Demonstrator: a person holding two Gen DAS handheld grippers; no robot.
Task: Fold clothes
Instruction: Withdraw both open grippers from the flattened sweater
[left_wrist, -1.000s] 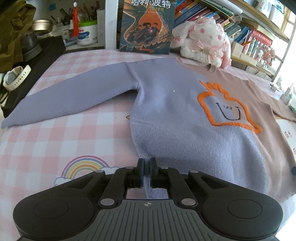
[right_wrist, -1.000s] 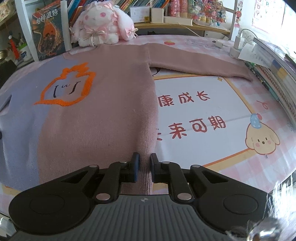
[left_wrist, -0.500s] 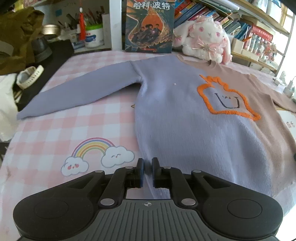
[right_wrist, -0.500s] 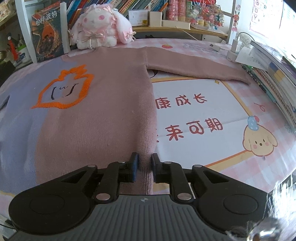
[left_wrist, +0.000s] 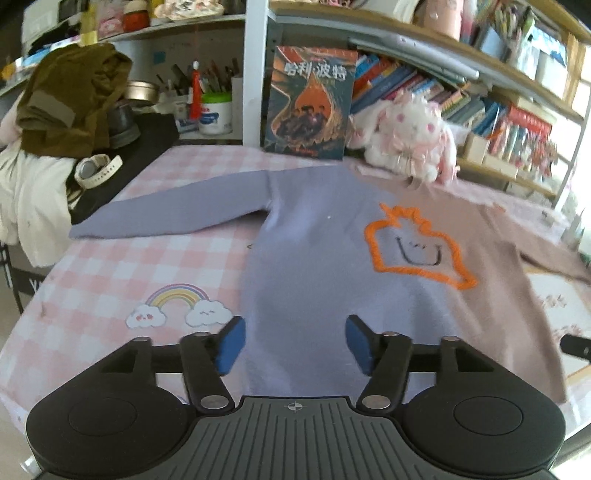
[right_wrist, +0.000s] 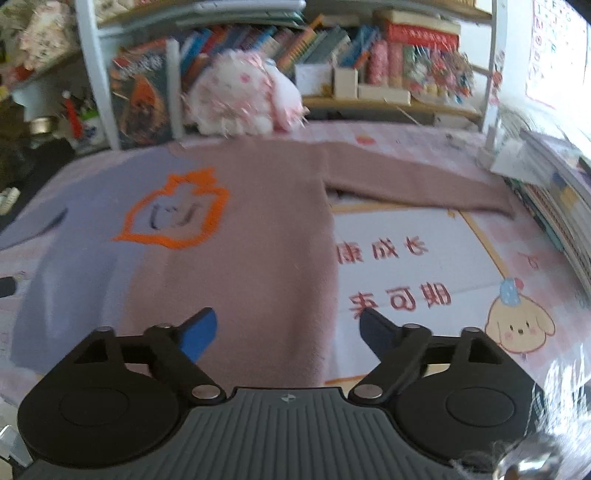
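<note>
the sweater (left_wrist: 325, 266) lay flat and face up on the pink checked table cover (left_wrist: 110, 280), half lilac, half dusty pink, orange outline motif (left_wrist: 413, 247) on the chest. both sleeves were spread straight out: lilac sleeve (left_wrist: 173, 210) toward the person's left, pink sleeve (right_wrist: 417, 184) toward the right. hem sat at the near edge, neck toward the shelves. no fold showed anywhere on it in either view, so as the pictures went, the whole fold was left to do: sleeves in, sides in, body doubled. the left gripper (left_wrist: 293, 345) stood wide open over the lilac side of the hem, nothing between its blue pads (left_wrist: 231, 345). the right gripper (right_wrist: 288, 334) was likewise wide open over the pink side near the sweater's right edge, holding nothing. whether either touched the cloth couldn't be told; both looked to hover just above it. right view was motion-blurred. judgement: a spread-out sweater with both tongs empty at the hem fit laying-out being finished and folding about to start. around it: a plush rabbit (left_wrist: 406, 136) and a book (left_wrist: 310, 103) propped just past the neckline, a printed poster mat (right_wrist: 424, 269) under the pink side, a watch (left_wrist: 96, 171) off the far left.
</note>
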